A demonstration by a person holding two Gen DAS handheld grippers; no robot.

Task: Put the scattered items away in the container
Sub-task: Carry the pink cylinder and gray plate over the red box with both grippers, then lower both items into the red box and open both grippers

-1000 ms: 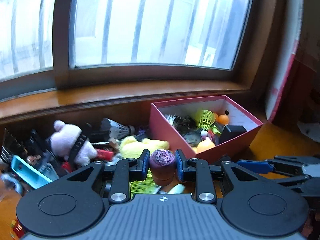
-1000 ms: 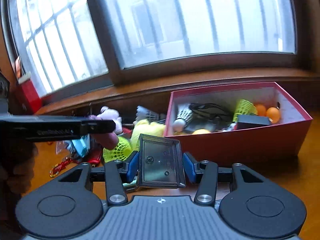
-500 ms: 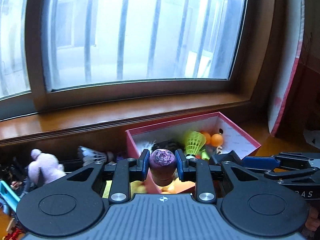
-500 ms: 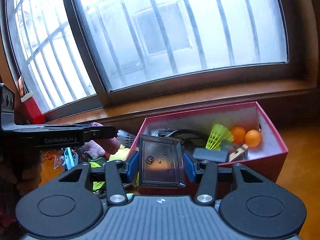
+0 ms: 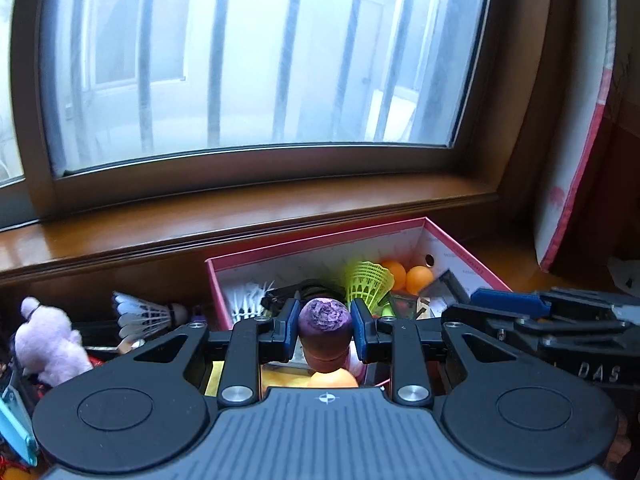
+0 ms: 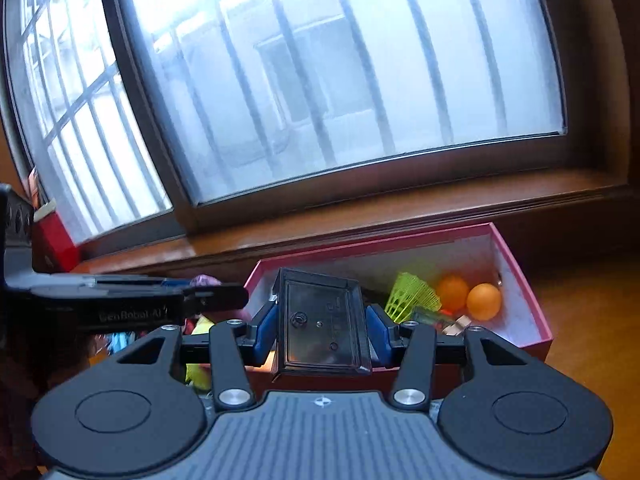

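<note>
1. Left wrist view hides much: our gripper body covers the near floor, and the pink plush toy (image 5: pixel 44 344) at 9 o'clock is cut by the frame edge and clutter we cannot make out.
2. Our left gripper (image 5: pixel 325 330) is clenched on a purple stopper (image 5: pixel 325 326); what lies under it is only partly seen, an orange ball (image 5: pixel 332 379) peeking out below.
3. Our right gripper (image 6: pixel 322 330) grips a dark plastic tray (image 6: pixel 322 320) between its blue pads (image 6: pixel 266 330), held in front of the box's near wall.
4. The red box (image 6: pixel 536 312) sits open below the windowsill (image 5: pixel 240 216). Inside we see a yellow shuttlecock (image 6: pixel 410 294), two orange balls (image 6: pixel 484 301) at the 2 o'clock corner, a white shuttlecock (image 5: pixel 246 300) and dark items too jumbled to name.
5. A feather shuttlecock (image 5: pixel 140 314) lies outside the box at 10 o'clock.
6. Bare wooden floor (image 6: pixel 592 340) lies open at 3 o'clock of the box.
</note>
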